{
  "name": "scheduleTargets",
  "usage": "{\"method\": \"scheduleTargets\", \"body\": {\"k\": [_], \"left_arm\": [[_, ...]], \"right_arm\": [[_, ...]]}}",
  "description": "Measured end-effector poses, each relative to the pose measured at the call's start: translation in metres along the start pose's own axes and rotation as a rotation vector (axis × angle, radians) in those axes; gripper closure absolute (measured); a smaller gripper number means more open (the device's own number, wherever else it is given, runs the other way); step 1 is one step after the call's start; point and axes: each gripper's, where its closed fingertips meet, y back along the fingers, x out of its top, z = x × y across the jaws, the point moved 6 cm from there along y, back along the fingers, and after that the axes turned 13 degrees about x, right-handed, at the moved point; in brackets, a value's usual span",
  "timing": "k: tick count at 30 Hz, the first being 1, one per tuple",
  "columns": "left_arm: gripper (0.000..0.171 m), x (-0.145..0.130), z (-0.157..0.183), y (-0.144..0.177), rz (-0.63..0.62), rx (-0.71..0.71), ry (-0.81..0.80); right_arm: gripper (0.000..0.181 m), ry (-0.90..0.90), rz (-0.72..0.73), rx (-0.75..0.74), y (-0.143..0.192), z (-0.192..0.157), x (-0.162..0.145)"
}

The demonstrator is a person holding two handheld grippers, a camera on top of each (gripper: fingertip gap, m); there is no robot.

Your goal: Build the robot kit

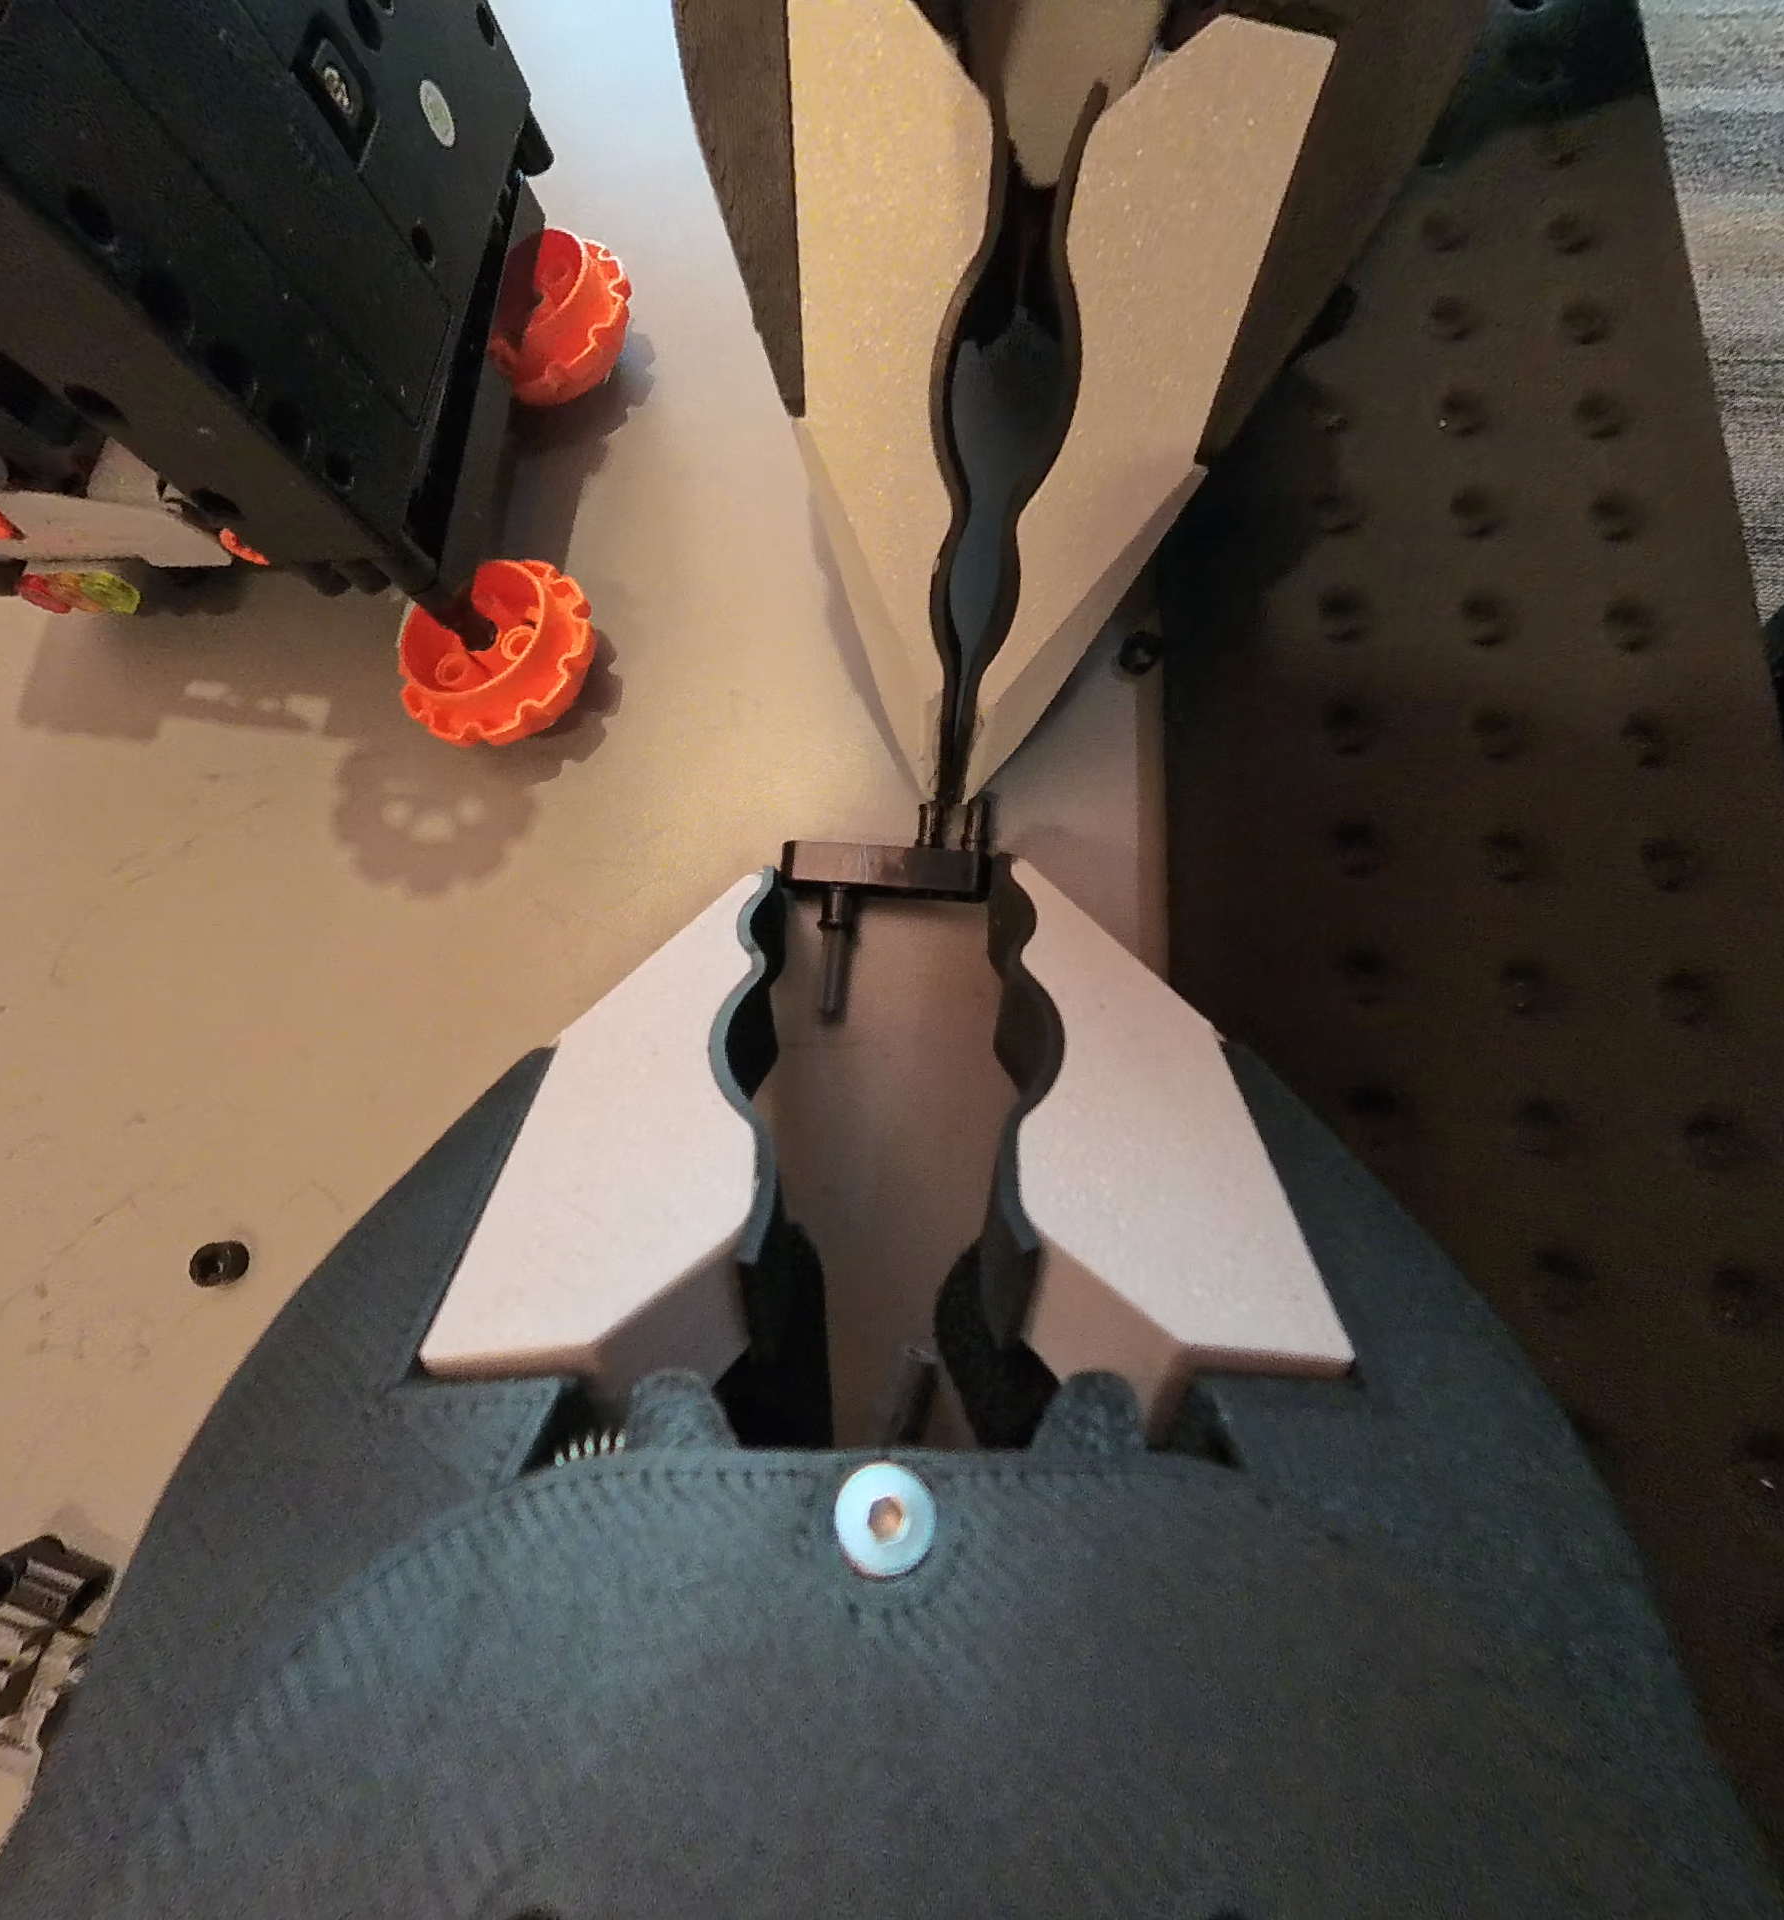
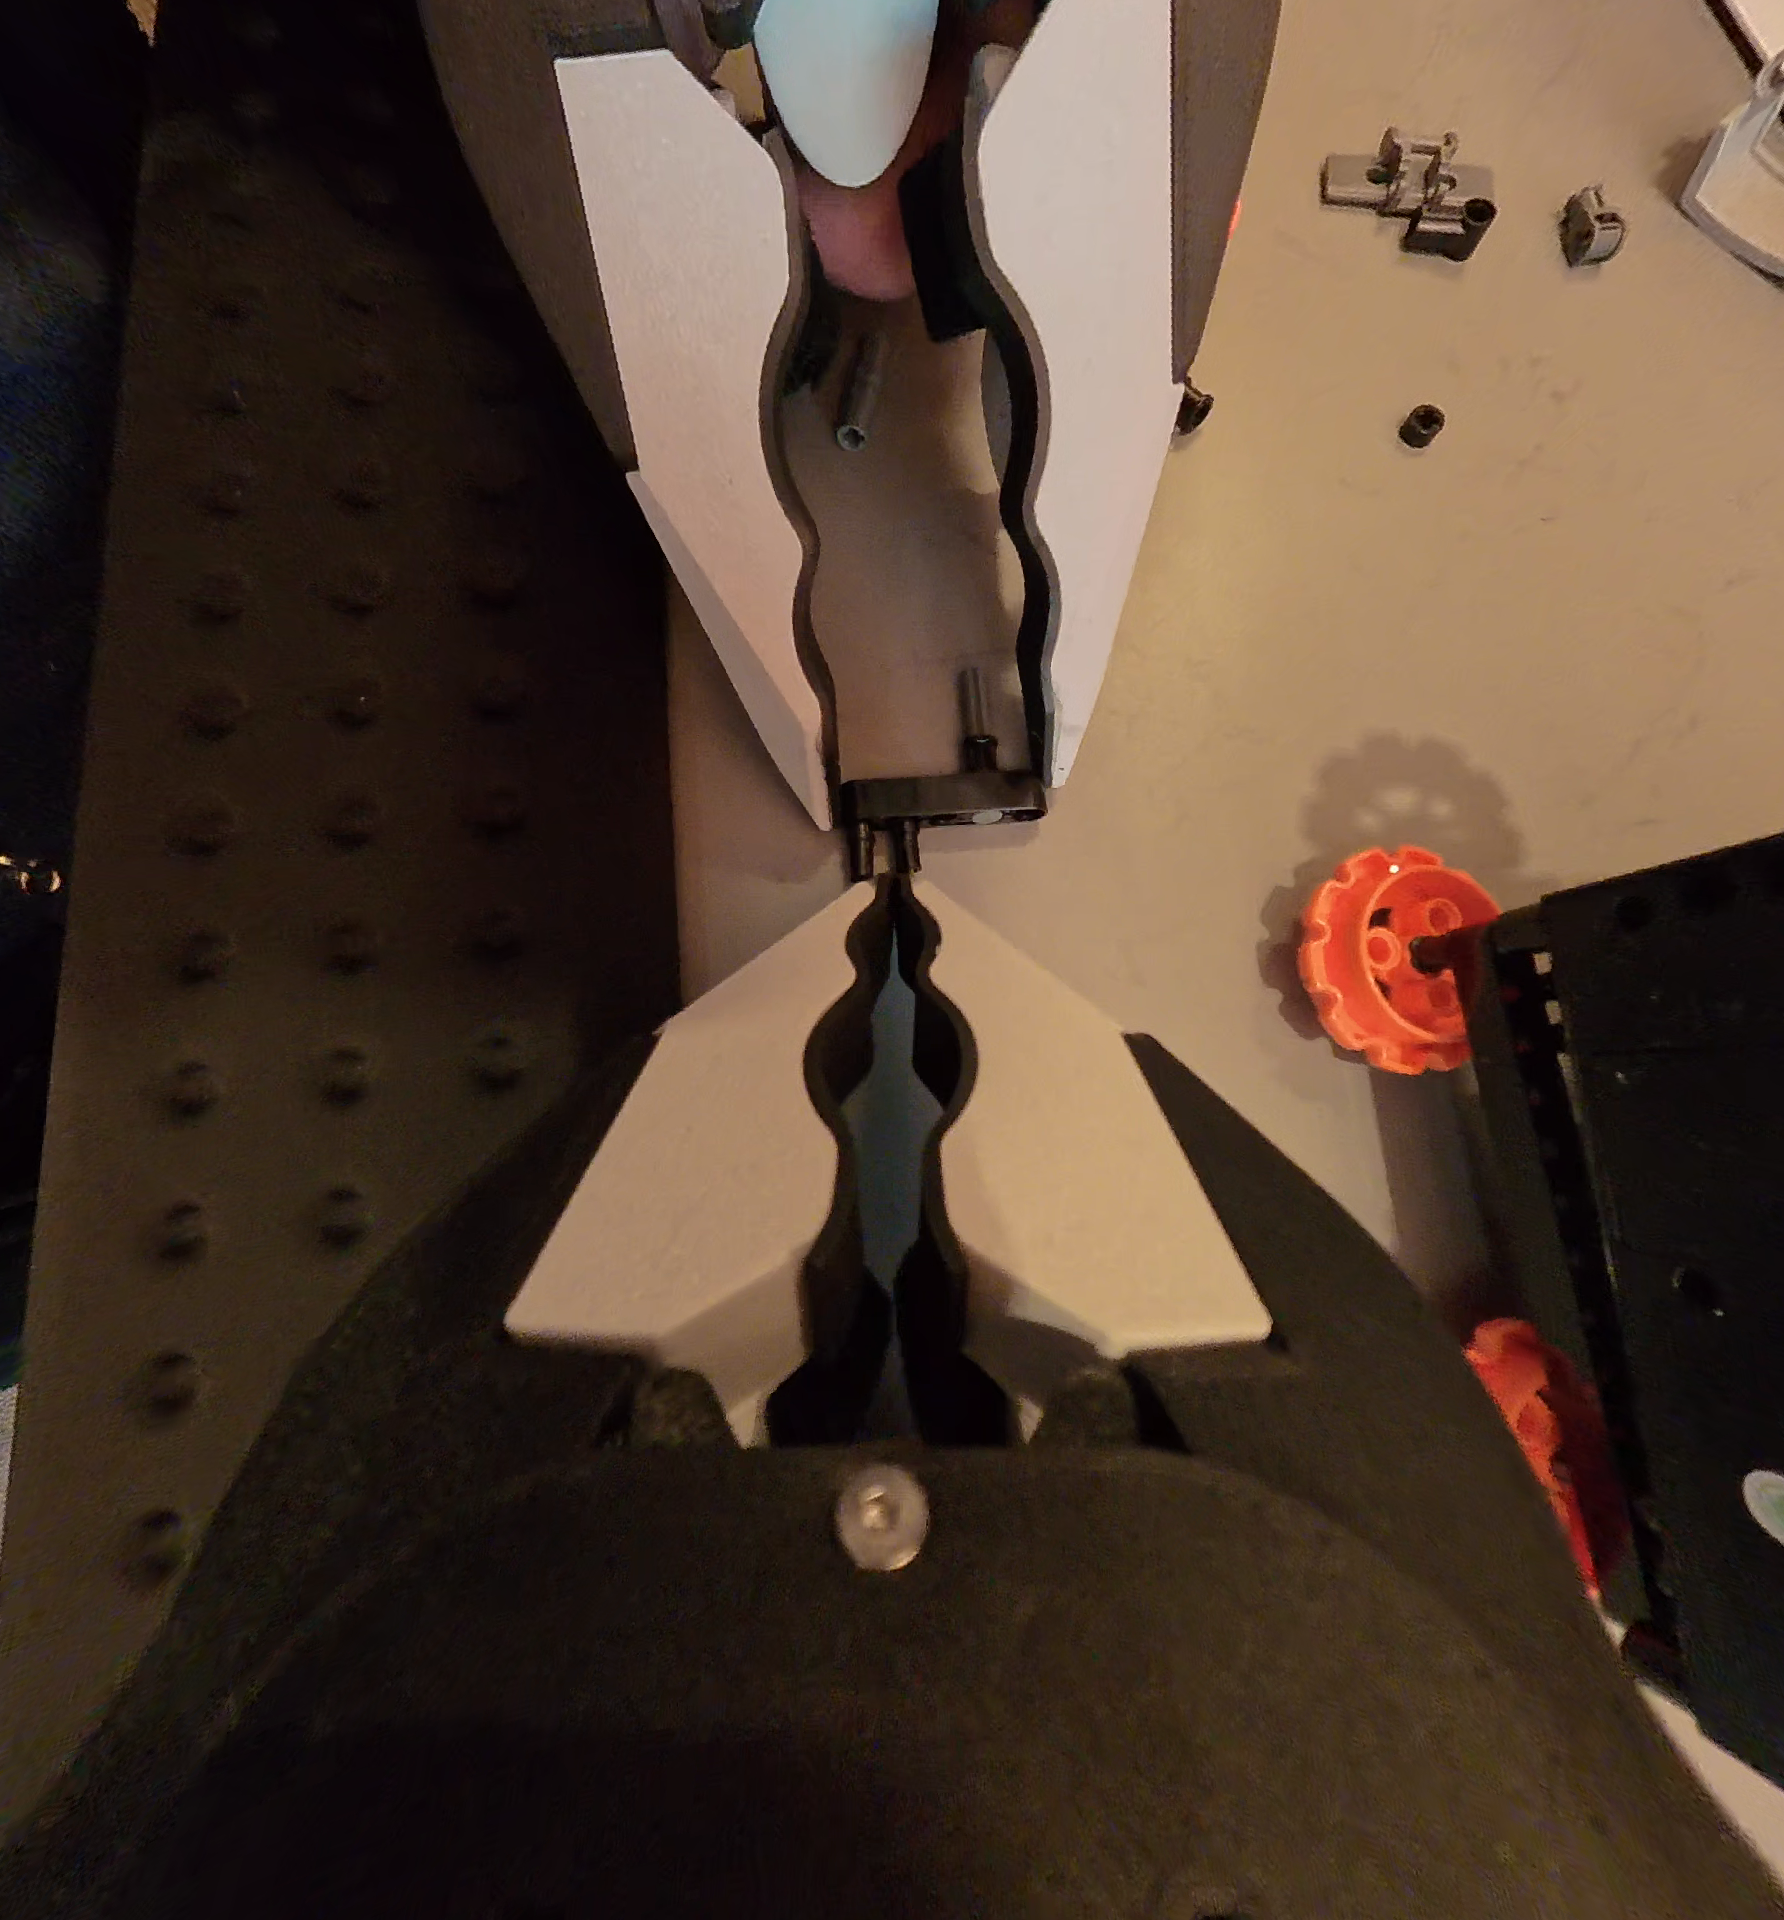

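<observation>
Left wrist view: upper left, a black block model [image 1: 213, 260] on orange wheels [image 1: 496, 652]; centre, the left tool [image 1: 888, 868] clamps a small black beam [image 1: 883, 862]; above, the right tool [image 1: 955, 774], fingers together, pinches its pins [image 1: 955, 821].

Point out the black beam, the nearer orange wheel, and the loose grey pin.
black beam [image 1: 886, 869], left wrist view, middle of its top face
orange wheel [image 1: 493, 652], left wrist view, hub
grey pin [image 2: 859, 400], right wrist view, mid-shaft
</observation>
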Motion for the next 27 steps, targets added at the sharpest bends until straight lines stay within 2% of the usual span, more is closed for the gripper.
{"method": "scheduleTargets", "body": {"k": [12,13,15,17,20,24,27], "left_arm": [[0.133,0.0,0.002,-0.001,0.023,-0.015,-0.015],[0.156,0.0,0.007,0.001,0.035,-0.06,-0.029],[0.156,0.0,0.009,0.001,0.03,-0.025,-0.059],[0.164,0.0,0.008,0.001,0.037,-0.031,-0.042],[0.162,0.001,0.006,0.002,0.026,-0.03,-0.045],[0.139,0.0,0.0,0.018,0.033,0.002,-0.041],[0.131,-0.008,-0.01,0.03,-0.023,0.022,0.012]], "right_arm": [[0.181,0.033,-0.015,0.037,-0.009,0.003,0.01],[0.181,0.041,-0.017,0.028,-0.01,0.004,0.012],[0.181,0.016,-0.017,0.039,-0.009,0.006,0.011],[0.181,-0.006,-0.025,0.01,-0.007,0.006,0.01],[0.181,-0.033,-0.012,0.011,-0.005,0.004,0.011],[0.181,-0.055,0.01,-0.014,0.001,0.004,0.009],[0.17,-0.049,0.047,-0.042,0.005,0.006,0.015]]}}
